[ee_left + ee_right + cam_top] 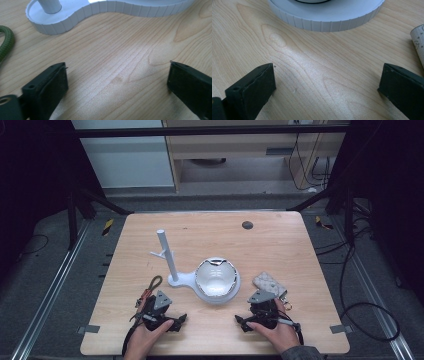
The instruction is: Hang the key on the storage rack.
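A white stand [180, 280] sits mid-table with an upright post [166, 251] and a shiny bowl [216, 277] on its round end. My left gripper [160, 309] rests on the wood near the front edge. It is open, with bare table between its jaws [117, 75]; the stand's ribbed base [62, 22] and post foot [50, 5] lie just ahead. A green cord [154, 284] [7, 42] lies left of it. My right gripper [261, 312] [327, 77] is open too, over bare wood, facing the stand's round base [329, 15].
A patterned pouch [268, 283] [419, 40] with a key ring lies just beyond my right gripper. A small dark disc [247, 225] sits near the table's [280, 250] far edge. Cables trail on the floor to the right.
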Demonstrator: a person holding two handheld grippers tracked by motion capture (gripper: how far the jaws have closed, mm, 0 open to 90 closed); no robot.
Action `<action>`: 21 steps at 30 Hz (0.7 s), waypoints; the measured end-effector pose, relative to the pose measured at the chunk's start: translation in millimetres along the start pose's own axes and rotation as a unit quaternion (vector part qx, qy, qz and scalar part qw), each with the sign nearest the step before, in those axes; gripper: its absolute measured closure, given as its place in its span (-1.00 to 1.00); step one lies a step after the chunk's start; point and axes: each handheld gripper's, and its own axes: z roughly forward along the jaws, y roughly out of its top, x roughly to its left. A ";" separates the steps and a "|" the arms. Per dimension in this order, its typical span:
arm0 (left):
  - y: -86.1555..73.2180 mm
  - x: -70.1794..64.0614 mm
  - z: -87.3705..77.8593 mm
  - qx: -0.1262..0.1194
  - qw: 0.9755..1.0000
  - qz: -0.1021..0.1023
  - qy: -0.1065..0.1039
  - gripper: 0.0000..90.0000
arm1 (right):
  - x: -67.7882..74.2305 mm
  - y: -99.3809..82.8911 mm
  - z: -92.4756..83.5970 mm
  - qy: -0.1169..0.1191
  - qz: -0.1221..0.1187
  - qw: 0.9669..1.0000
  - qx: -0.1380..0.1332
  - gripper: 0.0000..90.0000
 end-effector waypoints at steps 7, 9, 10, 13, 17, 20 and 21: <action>12.7 2.2 -21.5 0.018 0.999 0.021 0.024 -0.85 | 0.0 -0.1 -0.1 0.000 0.000 1.000 0.000 -0.99; 20.6 12.9 -34.1 0.050 0.998 0.019 0.042 -0.84 | -0.1 -0.3 -0.1 -0.001 -0.001 1.000 -0.001 -0.99; 22.8 17.8 -36.9 0.063 0.997 0.017 0.048 -0.83 | 0.0 -0.3 -0.1 -0.001 0.000 1.000 0.000 -0.99; 26.0 29.1 -42.1 0.077 0.995 0.010 0.067 -0.78 | -0.1 -0.4 -0.2 -0.001 0.000 1.000 0.000 -0.99; 30.4 55.3 -52.3 0.094 0.993 -0.019 0.075 -0.70 | 0.0 -0.4 -0.2 -0.001 0.000 1.000 0.000 -0.99; 32.3 76.5 -56.4 0.108 0.990 -0.050 0.078 -0.62 | -0.1 -0.4 -0.2 -0.001 -0.001 1.000 0.000 -0.99; 32.6 80.0 -55.3 0.112 0.989 -0.057 0.077 -0.58 | 0.0 -0.4 -0.2 -0.001 0.000 1.000 0.000 -0.99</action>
